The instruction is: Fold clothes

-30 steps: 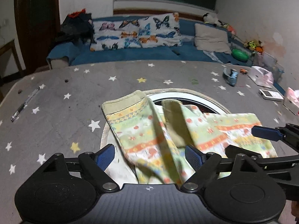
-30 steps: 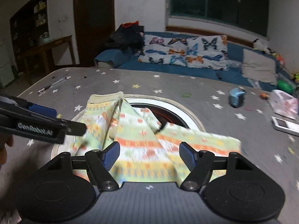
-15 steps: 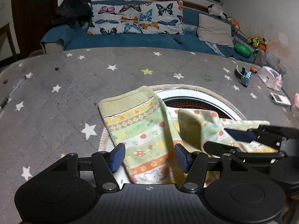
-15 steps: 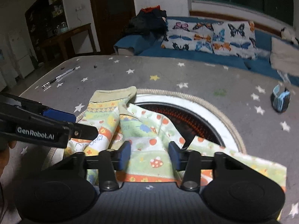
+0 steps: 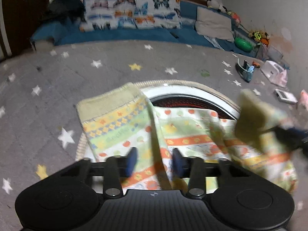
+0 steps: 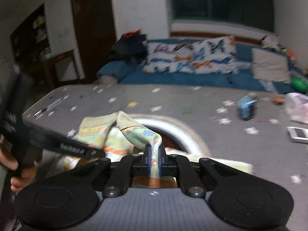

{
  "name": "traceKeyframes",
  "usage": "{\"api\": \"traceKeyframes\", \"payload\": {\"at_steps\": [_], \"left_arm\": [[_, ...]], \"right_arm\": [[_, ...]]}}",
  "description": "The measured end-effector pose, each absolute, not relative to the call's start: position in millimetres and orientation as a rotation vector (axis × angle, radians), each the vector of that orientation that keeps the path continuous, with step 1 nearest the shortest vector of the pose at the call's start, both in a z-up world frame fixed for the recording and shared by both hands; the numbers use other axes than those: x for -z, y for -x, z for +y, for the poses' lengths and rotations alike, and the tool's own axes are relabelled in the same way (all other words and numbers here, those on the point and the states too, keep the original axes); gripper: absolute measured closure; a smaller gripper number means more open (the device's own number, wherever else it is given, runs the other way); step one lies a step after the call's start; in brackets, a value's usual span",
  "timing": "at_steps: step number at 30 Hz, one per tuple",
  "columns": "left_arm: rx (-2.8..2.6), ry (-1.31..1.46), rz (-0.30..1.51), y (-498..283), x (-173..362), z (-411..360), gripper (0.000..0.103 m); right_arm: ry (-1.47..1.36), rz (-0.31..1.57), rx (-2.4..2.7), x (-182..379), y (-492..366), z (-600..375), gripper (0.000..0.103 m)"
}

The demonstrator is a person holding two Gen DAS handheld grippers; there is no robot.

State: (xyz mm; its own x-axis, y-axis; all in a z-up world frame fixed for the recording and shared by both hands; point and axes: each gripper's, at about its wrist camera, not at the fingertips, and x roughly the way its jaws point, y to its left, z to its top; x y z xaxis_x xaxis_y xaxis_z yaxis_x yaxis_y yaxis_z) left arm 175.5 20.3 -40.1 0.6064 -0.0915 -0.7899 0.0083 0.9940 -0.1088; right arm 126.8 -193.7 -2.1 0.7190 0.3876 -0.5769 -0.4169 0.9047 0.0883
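A pair of small patterned trousers (image 5: 119, 127) with a pale green waistband lies on the grey star-print table cover (image 5: 57, 88), partly over a round opening. My left gripper (image 5: 155, 161) hangs low over the near leg. Its jaws are closing, with a raised ridge of cloth between the blue pads, which do not press on it. My right gripper (image 6: 155, 159) is shut on a pinched fold of the trousers (image 6: 96, 129) and holds it up off the table. In the left wrist view the right gripper (image 5: 279, 130) shows blurred at the right, and a cuff hangs from it.
The round opening has a white ring (image 5: 192, 94) and a red glow inside. A blue object (image 5: 246, 71), a plastic bag (image 5: 273, 73) and a white device (image 5: 284, 96) lie at the right. A pen (image 6: 50, 105) lies far left. A blue sofa with butterfly pillows (image 5: 134, 17) stands behind.
Both pairs of jaws have narrowed. The right gripper has closed on a fold of the trousers and lifted it. The left gripper has moved forward and lower over the near leg.
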Motion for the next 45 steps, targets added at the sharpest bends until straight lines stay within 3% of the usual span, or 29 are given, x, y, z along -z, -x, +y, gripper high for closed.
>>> {"api": "traceKeyframes", "payload": {"at_steps": [2, 4, 17, 27, 31, 33, 34, 35, 37, 45], "left_arm": [[0.047, 0.098, 0.904, -167, 37, 24, 0.097], [0.031, 0.110, 0.881, -156, 32, 30, 0.100], [-0.151, 0.198, 0.705, -15, -20, 102, 0.101], [-0.266, 0.267, 0.826, 83, 2, 139, 0.101], [-0.284, 0.258, 0.835, 84, -5, 144, 0.095], [-0.302, 0.240, 0.804, 84, -16, 147, 0.087], [-0.308, 0.227, 0.785, 84, -22, 146, 0.078], [-0.307, 0.212, 0.768, 82, -27, 144, 0.071], [-0.287, 0.181, 0.742, 73, -36, 137, 0.066], [-0.073, 0.064, 0.784, -8, -19, 85, 0.057]], "right_arm": [[0.041, 0.600, -0.393, -8, -116, -213, 0.097], [0.033, 0.574, -0.341, -17, -104, -233, 0.097], [-0.066, 0.583, 0.026, -3, -15, -369, 0.097], [-0.067, 0.722, 0.079, 40, 27, -386, 0.096], [-0.054, 0.716, 0.074, 32, 30, -384, 0.088], [-0.048, 0.694, 0.072, 23, 29, -384, 0.081], [-0.042, 0.679, 0.072, 17, 29, -383, 0.078], [-0.035, 0.664, 0.072, 11, 28, -382, 0.078], [-0.023, 0.635, 0.072, 0, 27, -381, 0.078], [-0.043, 0.694, -0.146, 5, -26, -333, 0.078]]}}
